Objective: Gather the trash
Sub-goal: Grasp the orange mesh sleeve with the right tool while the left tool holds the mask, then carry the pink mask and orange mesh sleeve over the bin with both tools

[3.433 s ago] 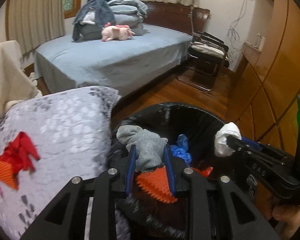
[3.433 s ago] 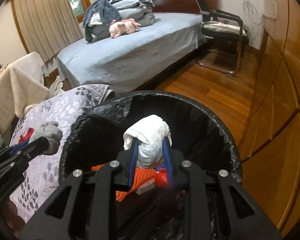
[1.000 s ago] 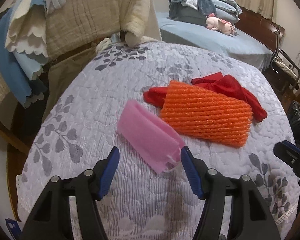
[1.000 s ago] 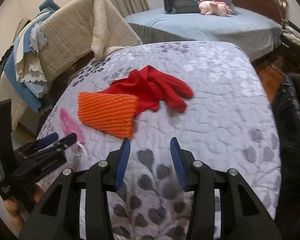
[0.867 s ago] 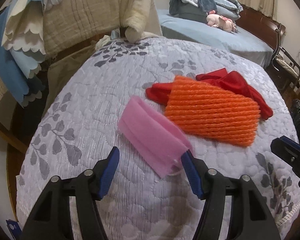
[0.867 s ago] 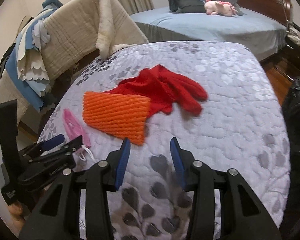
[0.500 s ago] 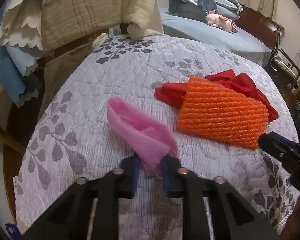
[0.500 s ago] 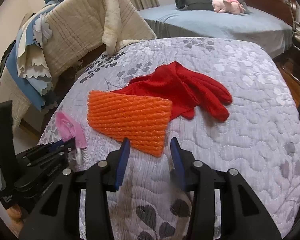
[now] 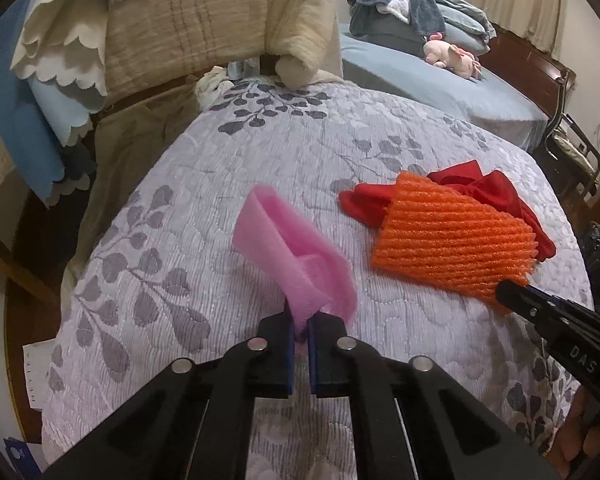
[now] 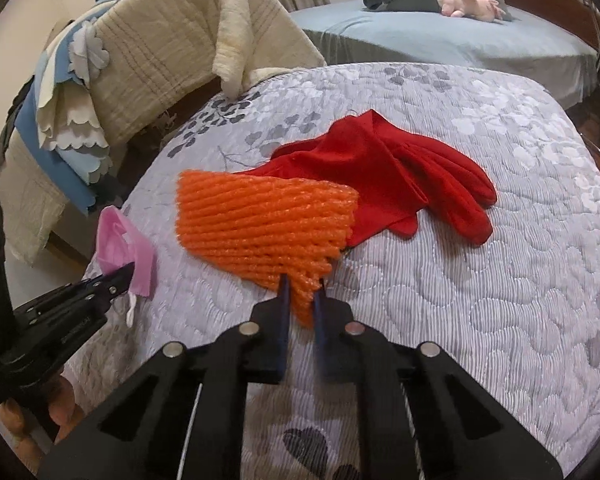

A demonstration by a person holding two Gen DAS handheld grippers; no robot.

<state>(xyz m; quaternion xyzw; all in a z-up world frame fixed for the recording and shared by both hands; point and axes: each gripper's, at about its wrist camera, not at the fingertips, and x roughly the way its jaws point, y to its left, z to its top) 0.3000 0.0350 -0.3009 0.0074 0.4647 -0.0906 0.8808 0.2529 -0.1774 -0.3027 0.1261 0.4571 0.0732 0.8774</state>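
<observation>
Pink foam sleeve [image 9: 292, 256]: pinched in left gripper [image 9: 300, 330], lifted off quilted table cover [image 9: 380, 128]. Orange foam net [image 10: 260, 220]: near corner between right gripper [image 10: 301, 298] jaws, closing. Step: pickup. Next: carry both to bin, likely.

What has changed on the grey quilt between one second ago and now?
The left claw closed on the pink foam sheet and lifted its near end off the grey leaf-patterned quilt. The right claw moved up to the orange ribbed foam net and is closing on its near corner. The red fabric glove stayed in place.
</observation>
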